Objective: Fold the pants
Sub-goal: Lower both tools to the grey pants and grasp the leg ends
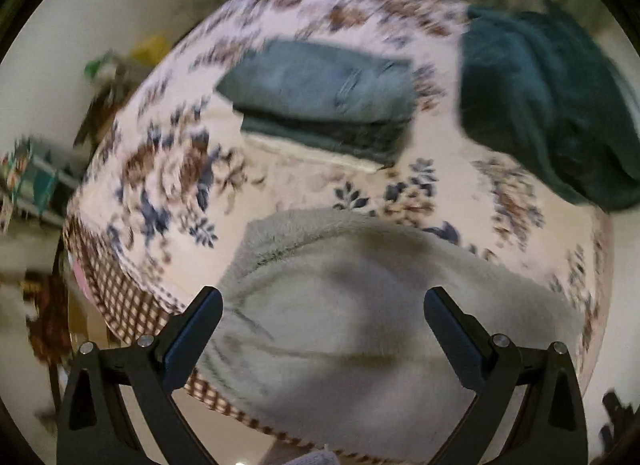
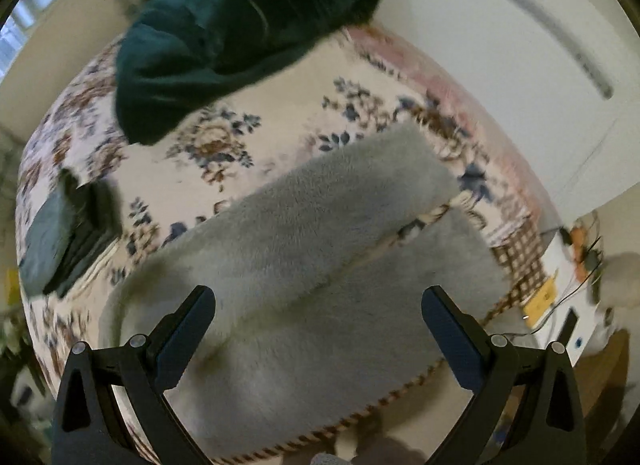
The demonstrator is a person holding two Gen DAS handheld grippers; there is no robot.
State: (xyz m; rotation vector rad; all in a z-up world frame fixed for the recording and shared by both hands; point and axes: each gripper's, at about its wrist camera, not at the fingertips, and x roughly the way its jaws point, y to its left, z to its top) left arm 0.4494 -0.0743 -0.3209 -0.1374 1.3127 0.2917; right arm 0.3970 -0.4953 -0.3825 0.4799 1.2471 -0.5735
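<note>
Fuzzy light-grey pants lie on a floral tablecloth. In the left wrist view their waistband end fills the foreground, and my left gripper hovers above it, open, with nothing between its fingers. From the right wrist, the two grey legs stretch away to the upper right, a gap of cloth showing between them. My right gripper is open over the legs and holds nothing.
A folded stack of grey-teal garments sits farther back on the table, also seen as the folded stack at left. A crumpled dark-green garment lies at the far side. Clutter and cables sit beyond the table's right edge.
</note>
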